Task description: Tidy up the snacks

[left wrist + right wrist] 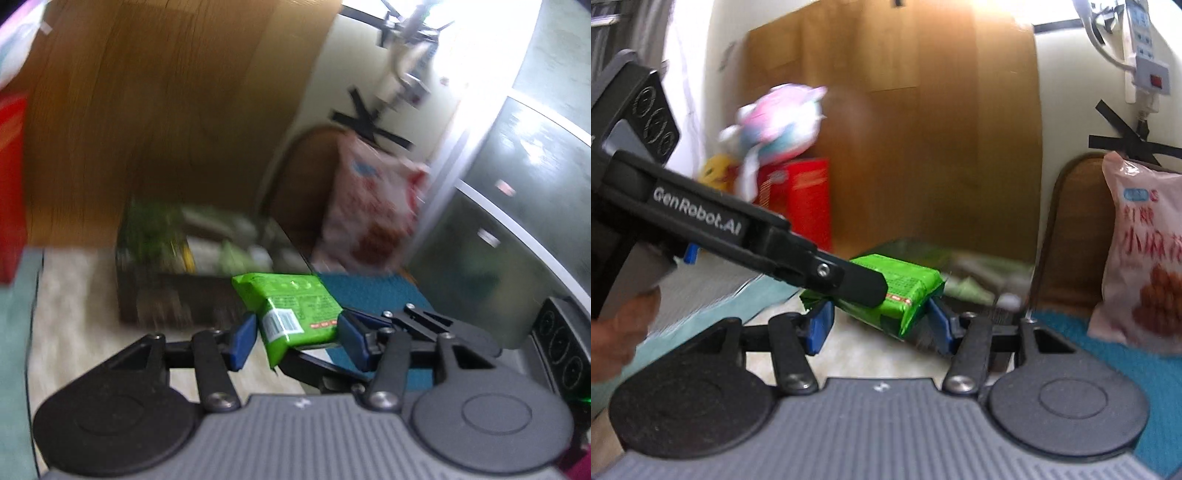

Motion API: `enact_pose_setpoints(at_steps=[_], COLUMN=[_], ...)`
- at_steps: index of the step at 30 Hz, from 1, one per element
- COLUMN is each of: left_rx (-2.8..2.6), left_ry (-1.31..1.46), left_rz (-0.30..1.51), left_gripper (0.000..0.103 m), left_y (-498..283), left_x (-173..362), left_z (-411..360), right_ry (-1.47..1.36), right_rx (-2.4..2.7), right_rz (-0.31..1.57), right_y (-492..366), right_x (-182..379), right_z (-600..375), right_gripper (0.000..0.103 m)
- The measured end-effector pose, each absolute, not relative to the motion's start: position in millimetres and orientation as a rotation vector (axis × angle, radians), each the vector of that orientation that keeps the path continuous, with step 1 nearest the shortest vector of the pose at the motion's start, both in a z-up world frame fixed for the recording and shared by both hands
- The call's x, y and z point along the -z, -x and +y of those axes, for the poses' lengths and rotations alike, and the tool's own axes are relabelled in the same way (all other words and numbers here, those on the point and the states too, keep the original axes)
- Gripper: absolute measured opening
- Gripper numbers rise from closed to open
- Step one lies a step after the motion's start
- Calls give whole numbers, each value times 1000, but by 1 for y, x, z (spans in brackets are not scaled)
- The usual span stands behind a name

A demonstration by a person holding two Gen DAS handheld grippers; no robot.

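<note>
Basically both grippers meet on 1 green snack packet [291, 310]. Left gripper [295, 339] pinches it, long axis running across the pads. Right gripper [879, 325] straddles it, contact unclear. Dark snack box [177, 280] sits just beyond, ahead-left.

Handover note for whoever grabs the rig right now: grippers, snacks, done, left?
Left gripper: shut on the green snack packet, held in the air.
Right gripper: open, fingers on either side of the same packet, just behind it.
Dark box ahead holds blurred packets; pink snack bag stands to the right against the chair.
Left: drop the green packet in the box, likely the pink bag next.
</note>
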State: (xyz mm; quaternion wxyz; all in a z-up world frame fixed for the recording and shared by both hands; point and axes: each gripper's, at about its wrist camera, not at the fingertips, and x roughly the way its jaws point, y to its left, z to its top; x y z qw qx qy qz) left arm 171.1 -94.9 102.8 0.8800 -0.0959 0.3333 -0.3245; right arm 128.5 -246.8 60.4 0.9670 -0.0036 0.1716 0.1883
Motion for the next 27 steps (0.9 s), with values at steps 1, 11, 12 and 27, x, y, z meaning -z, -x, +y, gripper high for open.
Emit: enact_pose_setpoints(at_steps=[1,11,12,27], left_rx=[662,443,447,333], left_ry=[198,92,103,-138], left_rz=[690,682,672,578], left_gripper=[49,52,52,98], left_y=[-189,-275,-272,-88], left_x=[-103,-66,-63,-47], left_z=[-99,-124,-120,-99], right_ry=[-2,-23,-27,-357], right_rx=[-373,-263,-269,-89], right_rz=[349,383,370,281], right_y=[-145,-203,-192,-27], right_x=[-60,-33,-33,-29], right_z=[-249,-252,-253,-271], right_gripper=[58,77,79,103])
